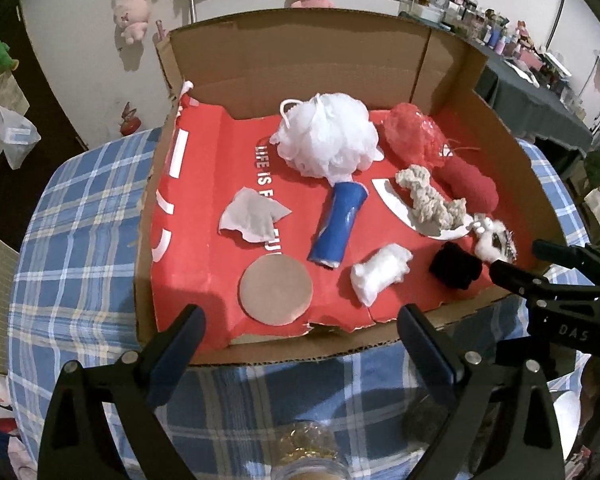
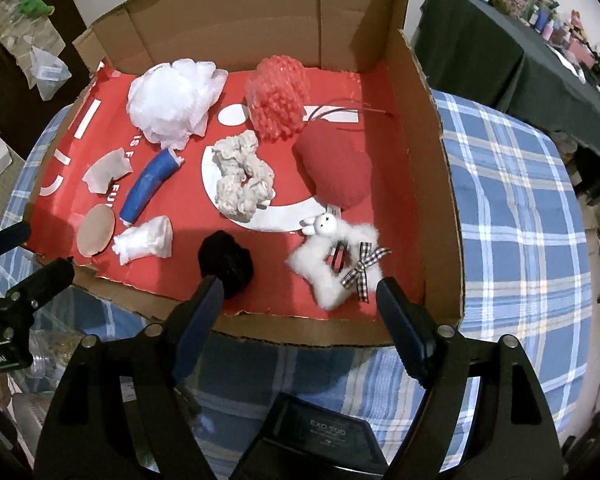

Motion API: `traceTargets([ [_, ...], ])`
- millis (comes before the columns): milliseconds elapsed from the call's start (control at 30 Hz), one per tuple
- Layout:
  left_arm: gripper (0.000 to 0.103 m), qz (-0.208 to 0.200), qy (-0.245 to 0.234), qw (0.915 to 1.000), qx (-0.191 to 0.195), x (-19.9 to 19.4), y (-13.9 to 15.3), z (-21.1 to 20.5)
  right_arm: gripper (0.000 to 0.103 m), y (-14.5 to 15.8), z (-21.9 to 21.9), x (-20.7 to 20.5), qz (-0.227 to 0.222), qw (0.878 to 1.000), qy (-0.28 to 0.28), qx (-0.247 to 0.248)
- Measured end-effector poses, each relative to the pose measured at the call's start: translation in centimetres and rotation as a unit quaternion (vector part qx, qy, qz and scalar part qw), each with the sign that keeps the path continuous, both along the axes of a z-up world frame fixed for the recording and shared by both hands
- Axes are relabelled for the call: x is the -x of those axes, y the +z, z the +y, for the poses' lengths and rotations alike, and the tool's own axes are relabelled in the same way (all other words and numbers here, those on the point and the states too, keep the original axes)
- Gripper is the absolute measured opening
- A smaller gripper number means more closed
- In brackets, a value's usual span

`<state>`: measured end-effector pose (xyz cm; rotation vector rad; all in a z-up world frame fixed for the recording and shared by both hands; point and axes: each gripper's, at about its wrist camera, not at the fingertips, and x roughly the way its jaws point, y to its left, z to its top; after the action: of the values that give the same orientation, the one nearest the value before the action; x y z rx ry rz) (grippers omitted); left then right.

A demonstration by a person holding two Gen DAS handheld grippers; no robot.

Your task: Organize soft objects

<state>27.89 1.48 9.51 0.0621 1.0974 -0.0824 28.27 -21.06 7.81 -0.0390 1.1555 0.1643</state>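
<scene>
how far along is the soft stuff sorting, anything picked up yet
Done: nothing clearly; the white mesh bath pouf, red knitted bundle, cream rope scrunchie, black fuzzy scrunchie and white furry bow clip lie loose in the open cardboard box. In hand: nothing; left tool and right tool are open and empty. Left: all sorting.

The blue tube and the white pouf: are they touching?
Touching. In the left wrist view the blue tube's top end runs under the white pouf's lower edge, with no red floor between them.
</scene>
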Motion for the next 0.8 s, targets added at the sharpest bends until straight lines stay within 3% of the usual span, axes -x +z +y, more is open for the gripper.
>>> traceTargets([
  [467,0.097,0.017,0.016,0.9995,-0.021,-0.7,-2.3,0.1,0.079,-1.8,0.1,0.1,0.009,1.0,-0.005,0.006],
  [800,0.096,0.012,0.023,0.9993,-0.027,-0.8,-2.4,0.4,0.079,-2.1,0.7,0.2,-0.005,1.0,-0.003,0.016],
])
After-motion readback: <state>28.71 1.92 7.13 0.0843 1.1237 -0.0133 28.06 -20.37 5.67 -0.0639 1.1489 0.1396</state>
